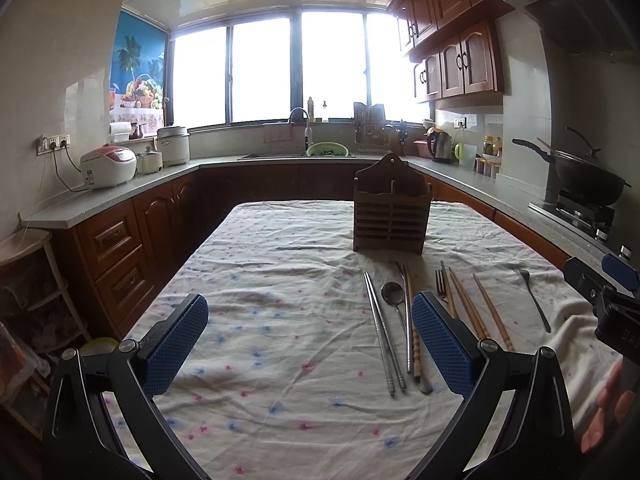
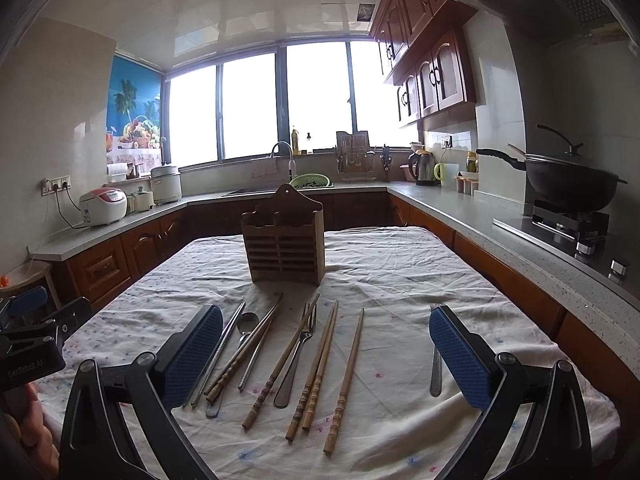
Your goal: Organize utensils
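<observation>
A slatted wooden utensil holder [image 1: 391,208] [image 2: 285,236] stands upright on the cloth-covered table [image 1: 280,280] [image 2: 400,272]. In front of it lie metal chopsticks [image 1: 383,336] [image 2: 218,356], a spoon [image 1: 393,293] [image 2: 247,322], wooden chopsticks [image 1: 493,311] [image 2: 345,376], a fork [image 1: 440,282] [image 2: 298,356] and a second fork [image 1: 534,300] [image 2: 435,368] off to the right. My left gripper [image 1: 310,344] is open and empty, above the table left of the utensils. My right gripper [image 2: 326,356] is open and empty, hovering above the row of utensils.
Kitchen counters [image 1: 120,196] [image 2: 500,216] wrap around the table, with a rice cooker [image 1: 108,166], a sink with a green basket [image 1: 326,149], a kettle [image 2: 425,166] and a wok on the stove [image 2: 568,184]. A wooden shelf [image 1: 28,280] stands at the left.
</observation>
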The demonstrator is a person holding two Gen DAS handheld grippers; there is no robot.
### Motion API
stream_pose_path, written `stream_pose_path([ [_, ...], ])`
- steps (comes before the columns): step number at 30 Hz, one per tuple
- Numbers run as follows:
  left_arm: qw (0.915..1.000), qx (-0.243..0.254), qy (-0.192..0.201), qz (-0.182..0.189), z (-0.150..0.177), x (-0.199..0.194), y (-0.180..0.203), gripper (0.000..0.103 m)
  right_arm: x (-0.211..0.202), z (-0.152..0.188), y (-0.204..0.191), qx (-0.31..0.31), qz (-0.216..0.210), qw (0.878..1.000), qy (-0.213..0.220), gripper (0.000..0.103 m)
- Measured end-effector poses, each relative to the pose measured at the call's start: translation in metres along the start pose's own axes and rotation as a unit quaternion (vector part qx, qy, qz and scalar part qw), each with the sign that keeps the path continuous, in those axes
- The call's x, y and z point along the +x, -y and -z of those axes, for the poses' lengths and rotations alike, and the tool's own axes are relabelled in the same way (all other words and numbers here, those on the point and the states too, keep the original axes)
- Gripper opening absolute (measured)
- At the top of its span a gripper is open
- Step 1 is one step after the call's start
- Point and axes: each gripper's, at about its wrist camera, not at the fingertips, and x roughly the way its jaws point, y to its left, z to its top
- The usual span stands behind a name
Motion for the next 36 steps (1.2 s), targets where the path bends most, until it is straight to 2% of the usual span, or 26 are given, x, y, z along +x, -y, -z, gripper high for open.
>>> stream_pose_path([
  [25, 1.0, 0.001, 0.001, 0.001, 0.0, 0.0, 0.001, 0.103, -0.002, 0.001, 0.001, 0.004, -0.005, 1.0, 0.001, 0.103],
  [33, 0.9999, -0.001, -0.014, 0.005, 0.0, 0.009, 0.0, 0.103, 0.001, 0.0, 0.001, 0.006, -0.012, 1.0, -0.006, 0.103],
  [36, 0.9995, -0.004, -0.03, 0.012, 0.0, 0.016, -0.002, 0.103, 0.006, -0.001, 0.002, 0.015, -0.032, 0.999, -0.017, 0.103],
])
